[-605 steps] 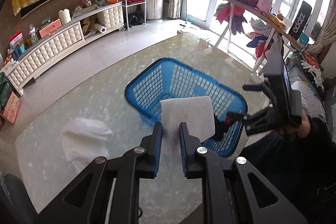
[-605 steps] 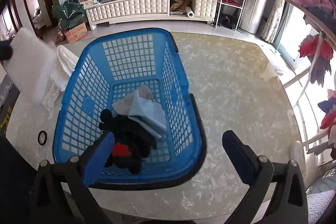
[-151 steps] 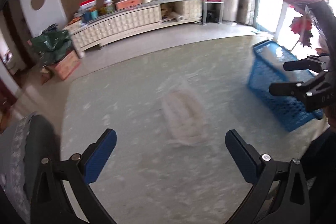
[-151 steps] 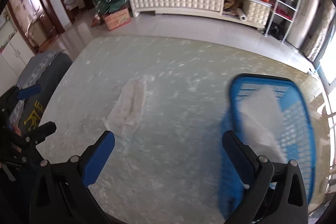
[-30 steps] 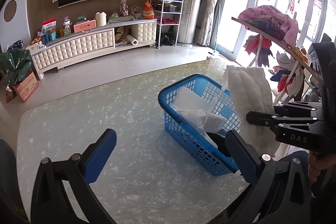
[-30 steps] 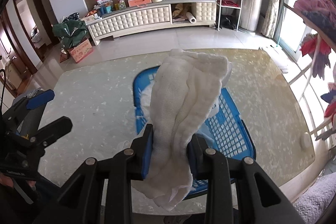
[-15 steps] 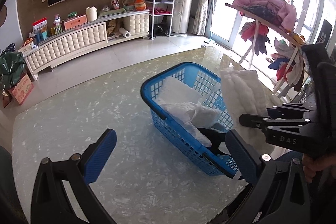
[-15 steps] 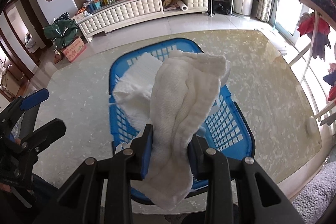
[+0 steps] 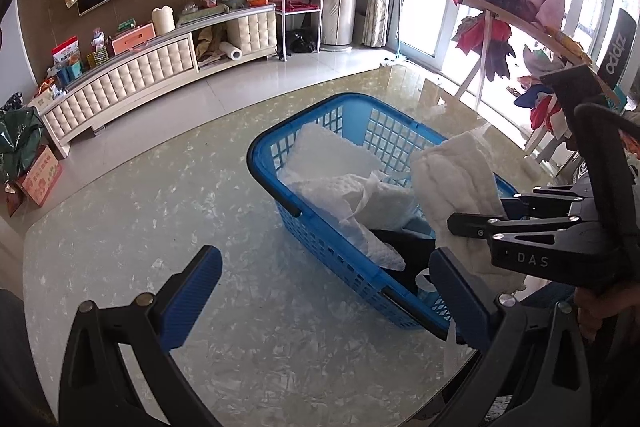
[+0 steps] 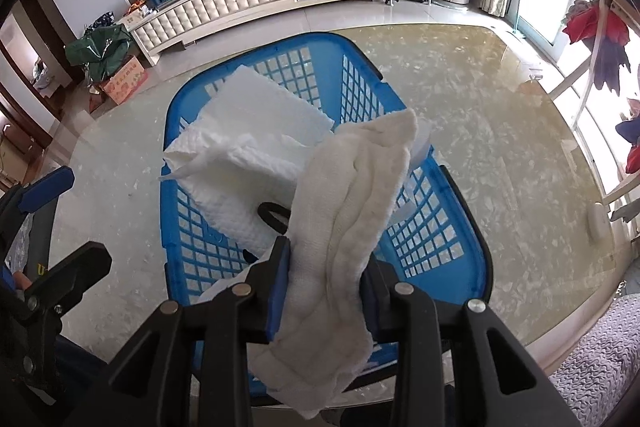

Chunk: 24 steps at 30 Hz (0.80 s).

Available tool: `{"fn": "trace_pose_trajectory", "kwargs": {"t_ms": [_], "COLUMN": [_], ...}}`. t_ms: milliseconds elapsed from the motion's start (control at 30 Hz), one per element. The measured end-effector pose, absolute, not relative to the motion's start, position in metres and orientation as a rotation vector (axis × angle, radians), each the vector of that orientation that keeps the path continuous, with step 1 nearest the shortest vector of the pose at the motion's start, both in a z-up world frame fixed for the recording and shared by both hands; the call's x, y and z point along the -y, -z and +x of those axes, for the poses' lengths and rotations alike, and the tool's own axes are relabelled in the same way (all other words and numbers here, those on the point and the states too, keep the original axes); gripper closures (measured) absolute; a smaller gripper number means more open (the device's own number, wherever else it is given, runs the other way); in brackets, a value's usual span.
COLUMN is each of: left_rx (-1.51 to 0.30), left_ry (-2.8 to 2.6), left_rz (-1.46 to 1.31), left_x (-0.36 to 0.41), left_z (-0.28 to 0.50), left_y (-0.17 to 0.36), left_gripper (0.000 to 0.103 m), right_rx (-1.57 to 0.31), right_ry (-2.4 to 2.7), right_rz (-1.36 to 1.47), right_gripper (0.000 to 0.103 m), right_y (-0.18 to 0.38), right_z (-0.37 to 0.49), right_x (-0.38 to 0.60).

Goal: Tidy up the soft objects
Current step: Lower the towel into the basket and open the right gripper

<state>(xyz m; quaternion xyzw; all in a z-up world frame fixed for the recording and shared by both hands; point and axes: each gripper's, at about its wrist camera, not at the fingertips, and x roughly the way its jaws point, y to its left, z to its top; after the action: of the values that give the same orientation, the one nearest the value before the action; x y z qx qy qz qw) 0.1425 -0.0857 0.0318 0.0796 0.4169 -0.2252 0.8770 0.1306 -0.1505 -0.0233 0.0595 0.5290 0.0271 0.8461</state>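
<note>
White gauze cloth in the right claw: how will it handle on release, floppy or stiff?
Likely floppy: the white gauze cloth droops past both sides of the right claw, tail hanging below. Probably light, since a narrow pinch carries it all. It should crumple into the blue basket rather than roll or bounce.

Both wrist views look steeply down, close; share blue basket [image 9: 320, 251] [image 10: 440, 223].

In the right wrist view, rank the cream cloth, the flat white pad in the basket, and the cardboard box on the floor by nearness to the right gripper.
1. Cream cloth: clamped between the right gripper pads, hanging over the blue basket.
2. Flat white pad: lying at the basket's far end.
3. Cardboard box: on the floor past the table, upper left.
</note>
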Motion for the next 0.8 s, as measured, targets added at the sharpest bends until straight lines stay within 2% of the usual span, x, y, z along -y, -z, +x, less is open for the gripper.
{"fn": "trace_pose_trajectory", "kwargs": {"t_ms": [167, 300, 367, 433, 567, 633, 700, 800], "left_rx": [-0.875, -0.88, -0.883, -0.882, -0.877, -0.873, -0.87, -0.858], "left_ry": [0.471, 0.472, 0.473, 0.476, 0.483, 0.486, 0.488, 0.494], "left_rz": [0.172, 0.175, 0.177, 0.179, 0.182, 0.179, 0.176, 0.169], "left_x": [0.085, 0.086, 0.088, 0.088, 0.088, 0.087, 0.086, 0.083], "left_z": [0.142, 0.143, 0.143, 0.143, 0.141, 0.141, 0.14, 0.138], "left_y": [-0.03, -0.028, -0.028, -0.028, -0.028, -0.03, -0.031, -0.035], "left_gripper": [0.0, 0.0, 0.0, 0.0, 0.0, 0.0, 0.0, 0.0], "right_rx": [-1.134, -1.13, -1.127, -1.115, -1.091, -1.085, -1.07, -1.05], "right_ry": [-0.051, -0.038, -0.025, -0.017, -0.004, -0.002, 0.002, 0.004], "right_rz": [0.139, 0.129, 0.122, 0.12, 0.107, 0.106, 0.101, 0.1], "right_gripper": [0.07, 0.063, 0.055, 0.04, 0.034, 0.016, 0.012, 0.011], "right_y": [0.028, 0.027, 0.025, 0.021, 0.014, 0.012, 0.009, 0.005], "right_z": [0.129, 0.123, 0.121, 0.118, 0.115, 0.115, 0.114, 0.113], "right_x": [0.153, 0.157, 0.159, 0.162, 0.165, 0.164, 0.165, 0.161]}}
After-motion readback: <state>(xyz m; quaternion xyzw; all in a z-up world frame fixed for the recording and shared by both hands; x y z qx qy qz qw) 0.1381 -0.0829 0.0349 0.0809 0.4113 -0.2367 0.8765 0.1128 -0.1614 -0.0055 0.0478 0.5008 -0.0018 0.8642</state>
